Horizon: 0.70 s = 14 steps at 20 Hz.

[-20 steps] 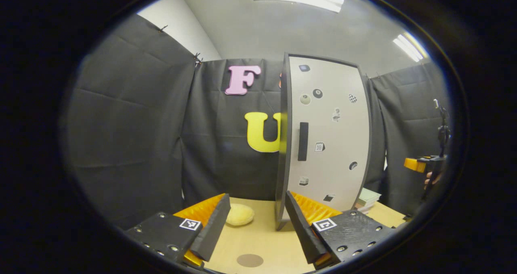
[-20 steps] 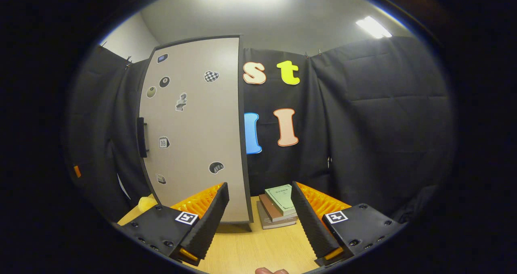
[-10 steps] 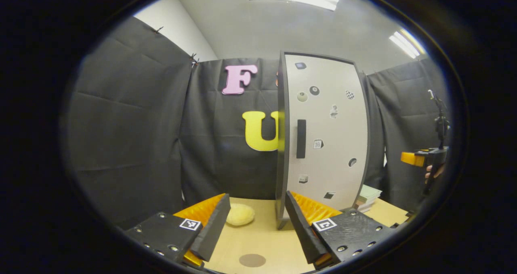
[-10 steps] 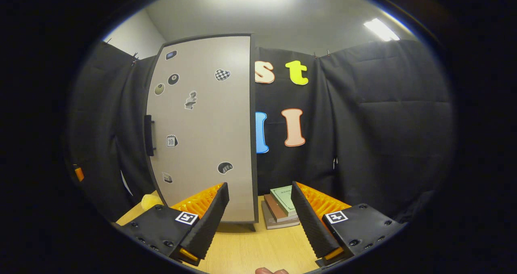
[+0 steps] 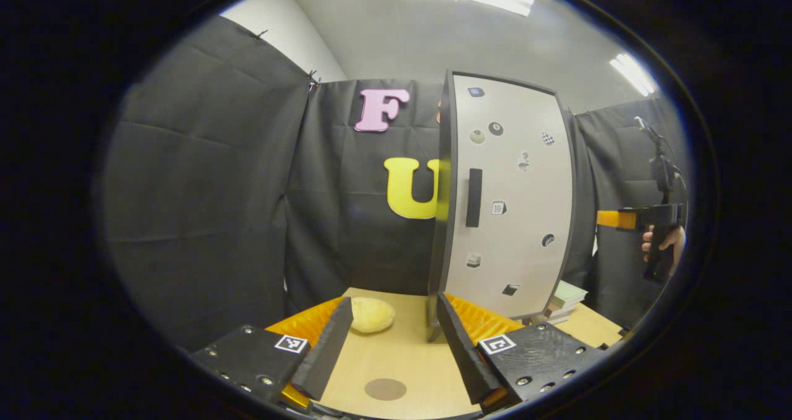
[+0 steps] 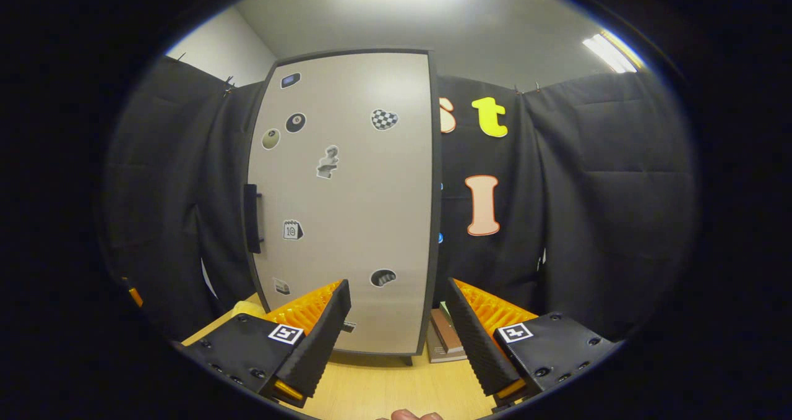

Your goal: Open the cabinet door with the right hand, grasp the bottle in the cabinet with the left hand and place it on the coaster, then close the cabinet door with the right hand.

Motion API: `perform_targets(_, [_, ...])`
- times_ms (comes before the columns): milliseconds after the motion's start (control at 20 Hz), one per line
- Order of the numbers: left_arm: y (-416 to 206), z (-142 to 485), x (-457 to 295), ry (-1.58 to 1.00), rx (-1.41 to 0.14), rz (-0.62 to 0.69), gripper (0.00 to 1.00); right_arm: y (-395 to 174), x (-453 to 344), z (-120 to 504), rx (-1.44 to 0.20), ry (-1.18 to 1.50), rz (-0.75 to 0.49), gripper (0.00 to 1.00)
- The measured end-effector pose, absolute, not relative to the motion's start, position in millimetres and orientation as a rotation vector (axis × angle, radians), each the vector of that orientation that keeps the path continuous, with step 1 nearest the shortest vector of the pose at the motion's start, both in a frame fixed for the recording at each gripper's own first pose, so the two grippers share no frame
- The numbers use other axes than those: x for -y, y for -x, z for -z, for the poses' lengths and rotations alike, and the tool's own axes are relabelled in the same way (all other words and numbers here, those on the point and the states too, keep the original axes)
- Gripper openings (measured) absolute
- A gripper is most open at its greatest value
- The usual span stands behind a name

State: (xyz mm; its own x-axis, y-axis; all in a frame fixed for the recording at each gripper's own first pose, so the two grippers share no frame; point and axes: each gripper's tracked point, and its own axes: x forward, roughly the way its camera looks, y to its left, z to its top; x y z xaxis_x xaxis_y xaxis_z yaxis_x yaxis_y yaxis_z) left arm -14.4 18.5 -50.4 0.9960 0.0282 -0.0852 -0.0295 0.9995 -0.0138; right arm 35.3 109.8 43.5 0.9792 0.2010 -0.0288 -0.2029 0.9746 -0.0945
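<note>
We are facing the closed pale grey cabinet door (image 6: 346,203) at the wooden table's (image 6: 383,389) far edge, both the right gripper (image 6: 396,321) and left gripper (image 5: 391,339) gaping empty, judging its slim black vertical handle (image 6: 250,218) the rigid, graspable purchase.

The left gripper (image 5: 390,346) is hovering over the tabletop (image 5: 402,358), fingers (image 5: 325,352) spread wide with nothing between them. The right gripper (image 6: 396,339) is likewise gaping, empty, facing the cabinet (image 6: 346,203). In the left gripper view, a hand (image 5: 663,242) is gripping the right gripper's handle, right of the cabinet.
</note>
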Motion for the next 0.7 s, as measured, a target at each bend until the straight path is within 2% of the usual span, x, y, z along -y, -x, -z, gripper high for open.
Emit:
perform_targets(50, [16.6,53.4,-21.4,0.008,-0.091,-0.038,0.84,-37.7,-121.9,-48.5,-0.012,0.099,-0.223,0.93])
perform_targets(100, [18.2,54.8,-22.9,0.003,-0.094,-0.043,0.82,-40.1,-135.1,-54.7,-0.003,0.100,-0.242,0.98])
perform_targets(200, [21.0,55.4,-25.7,0.004,-0.095,-0.049,0.85,-44.2,-162.6,-66.3,0.011,0.098,-0.283,0.98])
perform_targets(400, [26.4,59.6,-34.8,0.018,-0.104,-0.063,0.85,-53.6,-223.4,-89.0,0.046,0.086,-0.366,0.98])
perform_targets(450, [27.1,61.0,-38.7,0.018,-0.106,-0.069,0.85,-55.0,-236.6,-94.0,0.055,0.088,-0.380,0.98])
perform_targets(500, [27.8,62.1,-41.8,0.019,-0.109,-0.076,0.85,-57.6,-248.9,-98.2,0.061,0.090,-0.392,0.93])
perform_targets(700, [31.3,67.9,-56.7,0.041,-0.120,-0.101,0.85,-69.3,-293.7,-107.6,0.077,0.110,-0.421,0.93])
